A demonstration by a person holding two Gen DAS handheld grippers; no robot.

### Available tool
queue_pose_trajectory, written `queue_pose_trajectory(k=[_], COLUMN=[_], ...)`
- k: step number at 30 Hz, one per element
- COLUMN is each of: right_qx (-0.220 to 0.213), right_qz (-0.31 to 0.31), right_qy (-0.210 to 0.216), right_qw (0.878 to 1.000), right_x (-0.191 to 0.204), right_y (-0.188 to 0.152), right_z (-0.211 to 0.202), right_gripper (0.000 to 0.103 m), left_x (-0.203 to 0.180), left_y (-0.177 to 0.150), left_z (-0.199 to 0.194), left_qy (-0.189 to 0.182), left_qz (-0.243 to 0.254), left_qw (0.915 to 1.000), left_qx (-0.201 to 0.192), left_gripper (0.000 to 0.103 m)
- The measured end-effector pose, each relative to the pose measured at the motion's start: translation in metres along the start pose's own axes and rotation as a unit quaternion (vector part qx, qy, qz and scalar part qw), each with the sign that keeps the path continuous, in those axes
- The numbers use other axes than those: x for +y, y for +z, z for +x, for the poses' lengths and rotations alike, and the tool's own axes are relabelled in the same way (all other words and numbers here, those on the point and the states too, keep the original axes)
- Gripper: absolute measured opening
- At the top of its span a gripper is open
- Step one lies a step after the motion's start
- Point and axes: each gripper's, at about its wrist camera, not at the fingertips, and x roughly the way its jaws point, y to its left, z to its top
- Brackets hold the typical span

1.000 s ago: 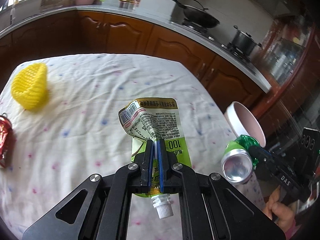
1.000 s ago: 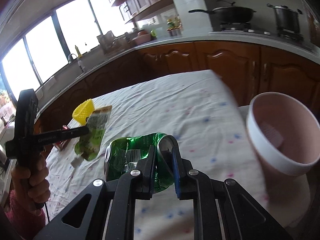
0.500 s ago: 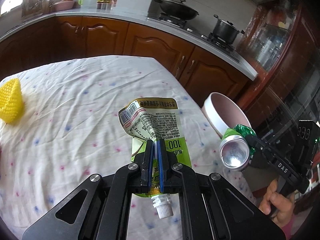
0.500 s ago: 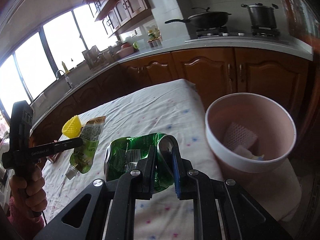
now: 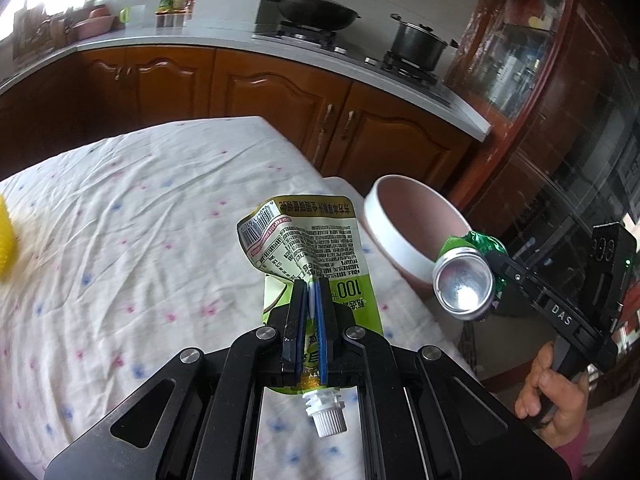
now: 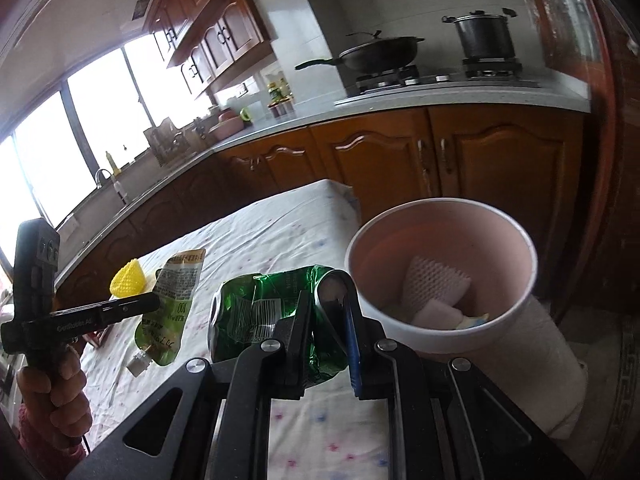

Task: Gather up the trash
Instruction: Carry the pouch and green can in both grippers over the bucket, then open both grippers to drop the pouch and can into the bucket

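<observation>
Left tool (image 5: 311,286) clamps green pouch (image 5: 310,250), long axis along fingers, spout toward camera. Right tool (image 6: 326,300) grips crushed green can (image 6: 256,308) crosswise beside pink bin (image 6: 516,280).

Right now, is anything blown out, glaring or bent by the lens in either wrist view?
Right wrist view: windows blown out white, countertop edge bowed by the fisheye. Left wrist view: bright glare spot on the crushed can end, dark vignette at the corners; pouch print stays sharp.
</observation>
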Motion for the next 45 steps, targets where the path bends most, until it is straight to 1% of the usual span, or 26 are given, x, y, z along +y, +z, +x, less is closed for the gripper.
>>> queue_pose_trajectory(k=[12, 16, 20, 24, 30, 36, 41, 45], right_qx=[-0.020, -0.023, -0.027, -0.028, -0.020, -0.003, 0.015, 0.026], right_qz=[0.023, 0.030, 0.036, 0.041, 0.041, 0.037, 0.026, 0.016], right_qy=[-0.043, -0.056, -0.069, -0.079, -0.090, -0.104, -0.112, -0.116], right_qw=[0.999, 0.998, 0.997, 0.996, 0.995, 0.994, 0.993, 0.993], right_x=[-0.046, -0.062, -0.076, -0.088, -0.102, -0.113, -0.117, -0.118], right_y=[0.012, 0.020, 0.027, 0.035, 0.045, 0.051, 0.055, 0.056], right_z=[-0.014, -0.014, -0.015, -0.012, -0.003, 0.009, 0.020, 0.029], right_gripper=[0.015, 0.015, 0.015, 0.015, 0.015, 0.015, 0.015, 0.015], left_x=[-0.050, -0.068, -0.082, -0.097, -0.117, -0.135, -0.143, -0.142], left_y=[0.028, 0.040, 0.051, 0.063, 0.078, 0.085, 0.086, 0.087], left_z=[0.018, 0.032, 0.049, 0.066, 0.094, 0.128, 0.152, 0.164], left_qy=[-0.040, -0.057, -0.078, -0.088, -0.094, -0.081, -0.073, -0.068], left_qz=[0.032, 0.041, 0.039, 0.048, 0.060, 0.078, 0.083, 0.081], left_qw=[0.9987, 0.9975, 0.9959, 0.9943, 0.9917, 0.9889, 0.9862, 0.9853], left_qx=[0.001, 0.009, 0.024, 0.037, 0.064, 0.097, 0.123, 0.134], left_gripper=[0.004, 0.004, 0.004, 0.004, 0.004, 0.004, 0.004, 0.004])
